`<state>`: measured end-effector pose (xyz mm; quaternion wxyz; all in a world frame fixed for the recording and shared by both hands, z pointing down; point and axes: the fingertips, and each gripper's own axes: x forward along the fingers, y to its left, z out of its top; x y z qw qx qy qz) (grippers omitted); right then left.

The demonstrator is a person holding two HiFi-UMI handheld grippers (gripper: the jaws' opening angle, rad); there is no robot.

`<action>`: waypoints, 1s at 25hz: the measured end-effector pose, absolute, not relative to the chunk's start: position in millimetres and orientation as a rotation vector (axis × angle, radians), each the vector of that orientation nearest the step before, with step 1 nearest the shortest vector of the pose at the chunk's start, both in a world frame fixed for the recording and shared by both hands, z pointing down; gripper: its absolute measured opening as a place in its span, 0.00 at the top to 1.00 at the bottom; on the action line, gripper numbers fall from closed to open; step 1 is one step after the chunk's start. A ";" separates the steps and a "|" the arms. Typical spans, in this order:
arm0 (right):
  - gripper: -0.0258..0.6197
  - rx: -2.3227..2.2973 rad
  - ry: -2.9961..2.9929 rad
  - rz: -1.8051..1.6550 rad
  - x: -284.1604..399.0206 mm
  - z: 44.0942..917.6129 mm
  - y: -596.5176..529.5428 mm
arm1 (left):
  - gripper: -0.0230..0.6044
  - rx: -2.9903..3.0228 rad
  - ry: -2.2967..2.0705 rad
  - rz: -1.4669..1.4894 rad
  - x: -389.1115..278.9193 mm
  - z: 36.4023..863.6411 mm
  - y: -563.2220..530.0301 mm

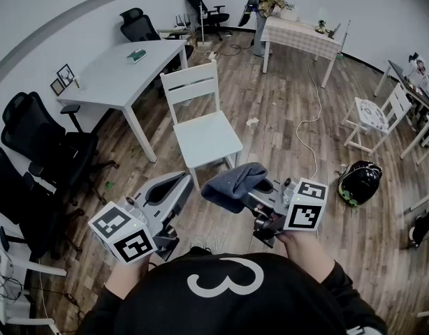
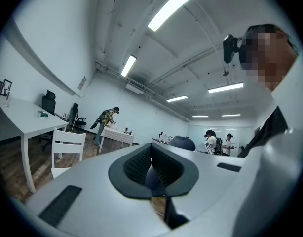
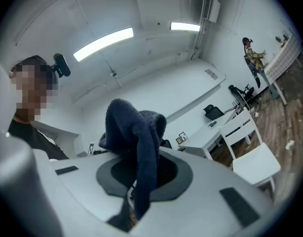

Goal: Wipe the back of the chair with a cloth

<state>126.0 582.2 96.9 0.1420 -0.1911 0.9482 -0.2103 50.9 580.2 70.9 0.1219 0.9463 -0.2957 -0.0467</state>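
Observation:
A white wooden chair (image 1: 200,135) stands on the wood floor ahead of me, its slatted back (image 1: 191,82) on the far side next to a table. My right gripper (image 1: 255,188) is shut on a dark blue cloth (image 1: 234,183), which bunches up over its jaws (image 3: 134,132) and sits a little short of the seat's front edge. My left gripper (image 1: 178,185) is beside it on the left, jaws together and holding nothing. The chair also appears small in the left gripper view (image 2: 67,144) and in the right gripper view (image 3: 250,142).
A white table (image 1: 124,68) stands left of the chair, with black office chairs (image 1: 40,152) along the left wall. A person (image 1: 267,2) is at a cloth-covered table (image 1: 302,37) far back. To the right are a small white chair (image 1: 372,117), a black bag (image 1: 359,180) and a floor cable (image 1: 309,128).

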 end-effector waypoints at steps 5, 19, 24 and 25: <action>0.89 -0.552 2.730 -0.624 126.6 100.4 578.2 | 0.94 2.751 -0.870 -0.139 49.0 73.7 576.0; 0.89 -0.605 2.698 -0.764 126.4 134.8 502.7 | 0.94 2.673 -0.845 -0.136 44.8 107.6 499.5; 0.89 -0.647 2.672 -0.841 121.2 153.1 447.9 | 0.94 2.625 -0.816 -0.121 37.5 126.6 442.5; 0.89 -0.661 2.665 -0.855 119.7 155.9 433.3 | 0.94 2.616 -0.811 -0.118 35.1 129.9 428.5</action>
